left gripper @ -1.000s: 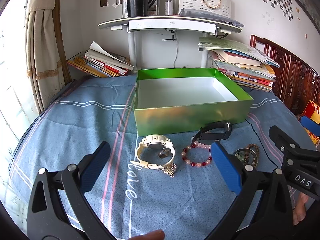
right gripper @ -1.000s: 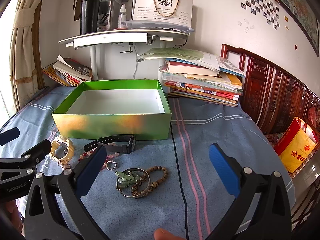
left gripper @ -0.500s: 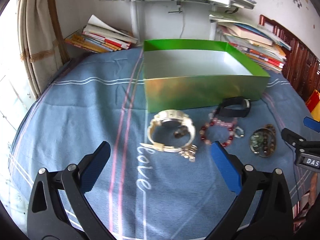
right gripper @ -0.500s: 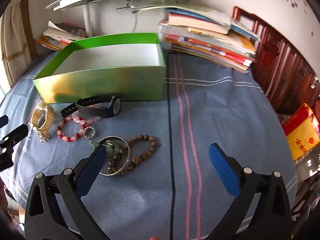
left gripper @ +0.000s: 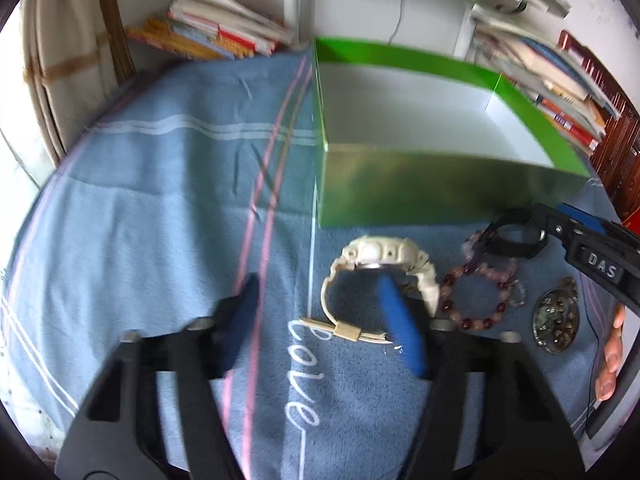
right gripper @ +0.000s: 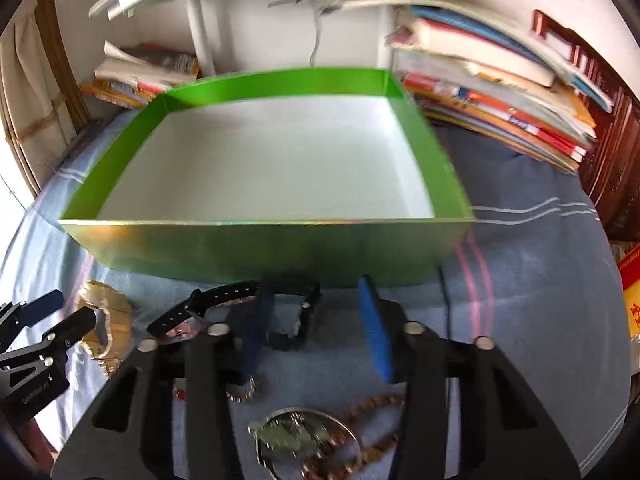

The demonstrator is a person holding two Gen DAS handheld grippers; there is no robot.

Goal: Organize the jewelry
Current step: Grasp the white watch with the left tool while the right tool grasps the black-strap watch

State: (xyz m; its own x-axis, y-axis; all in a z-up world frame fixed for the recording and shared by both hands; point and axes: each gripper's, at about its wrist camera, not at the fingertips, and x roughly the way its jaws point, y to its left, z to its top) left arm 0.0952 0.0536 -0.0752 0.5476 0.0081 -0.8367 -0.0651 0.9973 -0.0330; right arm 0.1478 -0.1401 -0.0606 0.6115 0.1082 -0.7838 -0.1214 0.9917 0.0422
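My left gripper is closing with its jaws astride the near side of the white watch: one blue pad sits inside the strap loop, the other outside on the blue cloth, neither pressing yet. My right gripper is closing too, the black watch lying between its jaws, untouched, just before the green box.

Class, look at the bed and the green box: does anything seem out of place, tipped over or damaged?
Nothing looks damaged or spilled. The green box sits upright and empty, while the white watch, black watch, red bead bracelet and brown bead bracelet all lie loose on the blue bedspread before it, not yet put away.
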